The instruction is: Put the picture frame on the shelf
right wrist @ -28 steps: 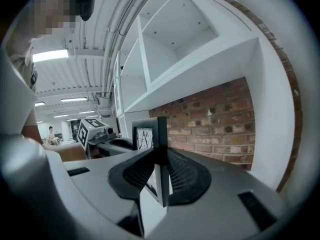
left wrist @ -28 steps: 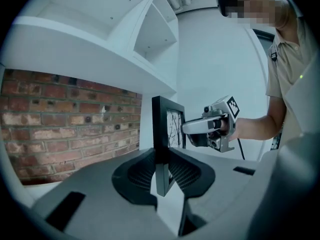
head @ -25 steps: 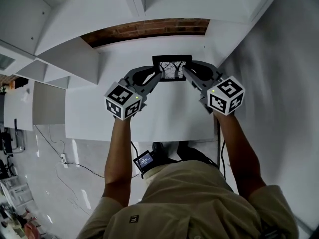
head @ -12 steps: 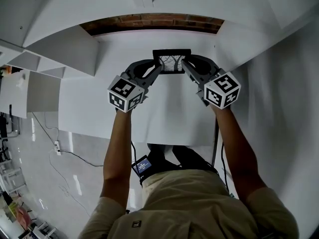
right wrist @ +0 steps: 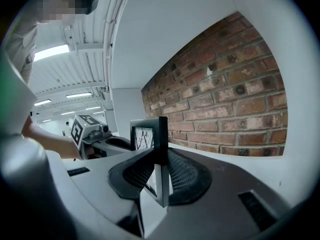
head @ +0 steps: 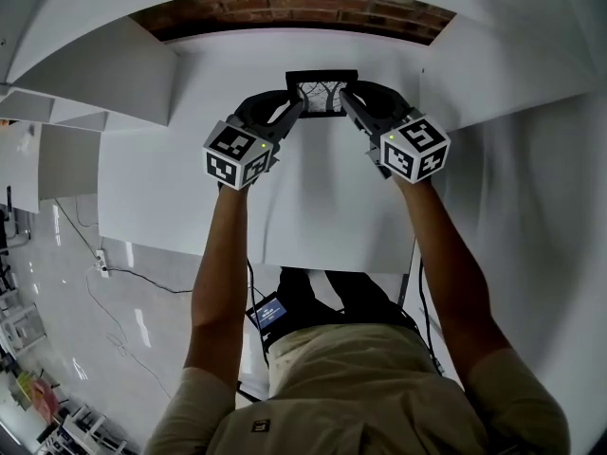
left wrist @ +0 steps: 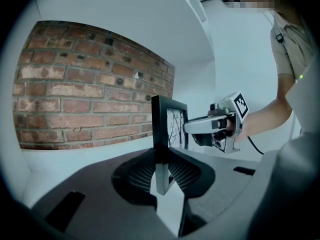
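Observation:
A small black picture frame [head: 321, 94] with a bare-branch print stands upright over the white shelf board [head: 313, 197], near the brick back wall [head: 303, 6]. My left gripper [head: 290, 109] is shut on its left edge and my right gripper [head: 349, 102] is shut on its right edge. In the left gripper view the frame's edge [left wrist: 160, 134] runs down between the ribbed pads [left wrist: 141, 176], with the other gripper [left wrist: 220, 126] beyond it. The right gripper view mirrors this, with the frame [right wrist: 151, 139] clamped edge-on. Whether the frame's bottom touches the board is hidden.
White cabinet walls [head: 104, 60] close the shelf bay on the left and right [head: 531, 55]. The board's front edge [head: 285, 263] lies toward the person, and below it is a glossy floor with a cable and power strip [head: 102, 263].
Both grippers have carried the frame forward, deeper into the shelf bay and nearer the brick wall. Their hold on the frame is unchanged.

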### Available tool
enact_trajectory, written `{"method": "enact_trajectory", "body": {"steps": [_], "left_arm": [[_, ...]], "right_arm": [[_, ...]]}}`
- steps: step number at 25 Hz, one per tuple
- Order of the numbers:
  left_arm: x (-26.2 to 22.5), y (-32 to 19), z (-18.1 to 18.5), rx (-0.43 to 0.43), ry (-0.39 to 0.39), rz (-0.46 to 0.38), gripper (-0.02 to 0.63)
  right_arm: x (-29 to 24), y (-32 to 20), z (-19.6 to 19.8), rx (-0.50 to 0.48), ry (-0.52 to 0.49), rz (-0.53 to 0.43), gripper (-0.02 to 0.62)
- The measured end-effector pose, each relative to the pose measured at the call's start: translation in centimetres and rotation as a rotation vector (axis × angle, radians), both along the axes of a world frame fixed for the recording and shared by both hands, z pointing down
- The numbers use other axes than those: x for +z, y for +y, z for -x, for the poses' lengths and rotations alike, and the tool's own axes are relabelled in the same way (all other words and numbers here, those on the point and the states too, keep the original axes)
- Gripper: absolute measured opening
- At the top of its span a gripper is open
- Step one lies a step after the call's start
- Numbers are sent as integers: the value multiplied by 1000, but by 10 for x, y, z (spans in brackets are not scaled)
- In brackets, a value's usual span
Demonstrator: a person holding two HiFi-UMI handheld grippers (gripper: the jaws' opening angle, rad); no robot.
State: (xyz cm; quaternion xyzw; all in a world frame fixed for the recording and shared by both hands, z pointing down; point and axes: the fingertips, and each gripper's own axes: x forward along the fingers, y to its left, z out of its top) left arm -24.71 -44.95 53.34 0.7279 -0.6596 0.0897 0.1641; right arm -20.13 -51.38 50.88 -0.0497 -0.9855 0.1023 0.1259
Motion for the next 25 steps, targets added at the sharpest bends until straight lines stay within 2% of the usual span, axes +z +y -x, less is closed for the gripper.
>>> {"method": "enact_trajectory", "body": {"steps": [14, 25], "left_arm": [[70, -12, 31, -36, 1, 15, 77], [100, -19, 47, -44, -4, 27, 77]], "right_arm": [[70, -11, 33, -19, 42, -5, 75], [97, -16, 48, -20, 54, -27, 75]]}}
